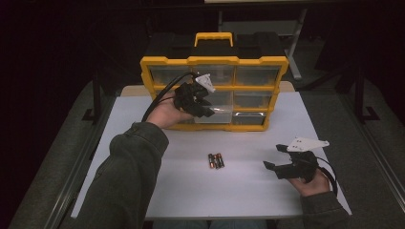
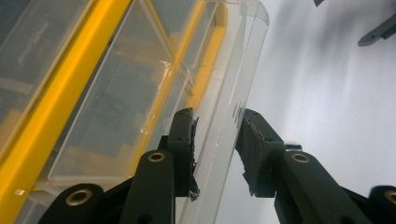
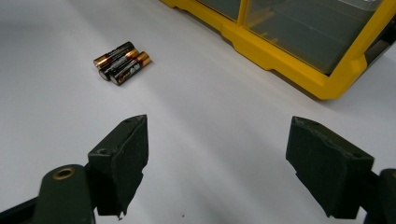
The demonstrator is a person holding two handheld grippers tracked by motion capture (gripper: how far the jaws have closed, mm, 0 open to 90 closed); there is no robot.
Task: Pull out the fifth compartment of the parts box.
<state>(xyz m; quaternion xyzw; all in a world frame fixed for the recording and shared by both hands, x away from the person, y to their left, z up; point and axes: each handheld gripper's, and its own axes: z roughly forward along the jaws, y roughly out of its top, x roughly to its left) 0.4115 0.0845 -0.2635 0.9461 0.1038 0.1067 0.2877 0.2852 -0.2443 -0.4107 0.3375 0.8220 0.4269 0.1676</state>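
The left gripper (image 1: 206, 106) reaches to the yellow organizer (image 1: 162, 62) that stands upright at the far side of the white table (image 1: 286, 119). Its jaws are pinching the front lip of a clear drawer (image 2: 233, 93) in the middle column, low in the case. One pad sits inside the lip and the other outside, so the thin wall is caught between them. This grip suits pulling: the lip is the only part of the drawer that sticks out from the frame. The drawer seems already drawn out a little, though the glare on the plastic makes this hard to judge.

The drawer is transparent, smooth and glossy, with a rounded front edge. The frame is matte yellow plastic with a handle on top.

The right gripper (image 1: 271, 157) waits near the table's right side with its jaws spread wide and nothing between them. It points toward three batteries (image 3: 120, 62), which lie side by side in the middle of the table. They are small cylinders, black with copper-coloured ends, probably meant for the drawer.
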